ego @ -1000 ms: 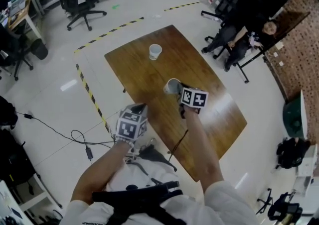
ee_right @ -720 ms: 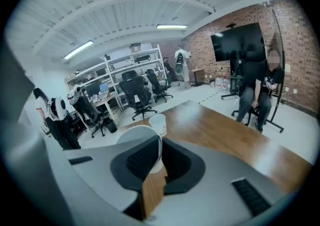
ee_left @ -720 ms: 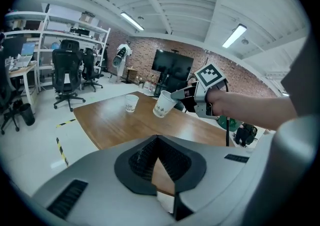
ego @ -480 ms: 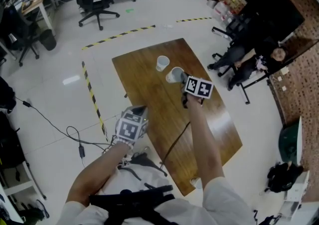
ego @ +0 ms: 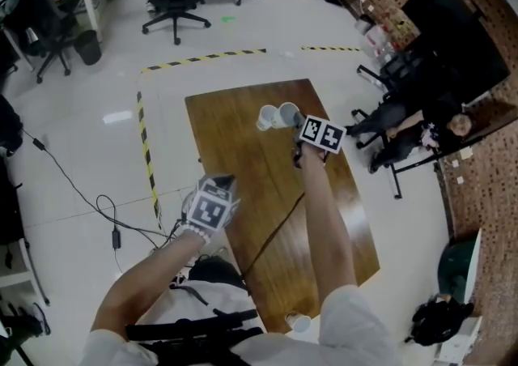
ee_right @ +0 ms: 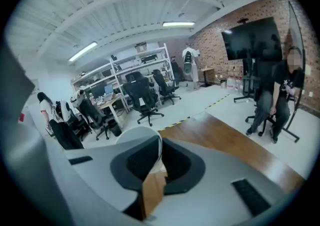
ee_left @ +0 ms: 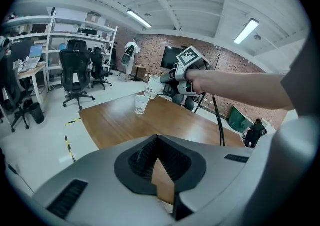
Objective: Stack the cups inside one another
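Cups, two of them, are at the far end of the wooden surface (ego: 243, 162). One white cup (ego: 285, 115) is lifted and tilted. Its thin wall is pinched between the narrow jaws of the right hand-held gripper (ego: 296, 124). It hangs just beside the second cup (ego: 265, 118) and a little higher; that one stands upright on the surface. The left hand-held gripper (ego: 221, 186) is at the near left edge of the surface, well apart from both cups, with its jaws together and nothing between them.
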`<state>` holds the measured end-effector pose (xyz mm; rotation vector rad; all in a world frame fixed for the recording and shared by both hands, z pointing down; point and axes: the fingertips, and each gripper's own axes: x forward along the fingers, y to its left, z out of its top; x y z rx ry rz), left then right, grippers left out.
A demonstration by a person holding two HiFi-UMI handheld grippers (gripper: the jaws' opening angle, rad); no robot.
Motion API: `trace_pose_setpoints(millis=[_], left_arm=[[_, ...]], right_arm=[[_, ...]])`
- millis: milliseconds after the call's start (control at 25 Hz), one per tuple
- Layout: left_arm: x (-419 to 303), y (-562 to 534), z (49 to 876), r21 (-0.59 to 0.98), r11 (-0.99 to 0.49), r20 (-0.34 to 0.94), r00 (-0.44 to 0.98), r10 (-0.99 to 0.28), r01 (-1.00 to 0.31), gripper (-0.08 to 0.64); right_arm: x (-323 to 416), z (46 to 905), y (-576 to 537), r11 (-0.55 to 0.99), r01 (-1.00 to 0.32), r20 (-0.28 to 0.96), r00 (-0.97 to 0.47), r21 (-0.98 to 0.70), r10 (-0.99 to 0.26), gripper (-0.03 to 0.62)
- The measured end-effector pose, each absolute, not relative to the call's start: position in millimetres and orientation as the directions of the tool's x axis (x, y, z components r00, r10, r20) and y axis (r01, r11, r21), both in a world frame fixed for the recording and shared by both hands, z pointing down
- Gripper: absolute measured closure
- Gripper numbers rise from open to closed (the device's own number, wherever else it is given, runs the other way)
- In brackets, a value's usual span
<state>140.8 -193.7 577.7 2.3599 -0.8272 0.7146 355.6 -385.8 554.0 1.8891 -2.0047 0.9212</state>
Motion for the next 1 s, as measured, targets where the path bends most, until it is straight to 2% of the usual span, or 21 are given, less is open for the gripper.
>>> trace_pose_setpoints(millis=[360, 1000], left_arm=[[132.2, -191.8, 594.2, 0.335, -0.617, 0.649, 0.649, -0.396, -0.712, 0.568], [106.6, -198.9, 612.5, 0.364, -0.549, 0.673, 0.620, -0.403, -0.752, 0.568]], right_arm=[[352.0, 587.7, -426.4, -0.078, -0.945, 0.573, -0.125, -0.317, -0.810, 0.566], [345.8, 639.8, -446.7, -0.065, -0.976, 0.675, -0.093, -0.206, -0.732, 0.566]])
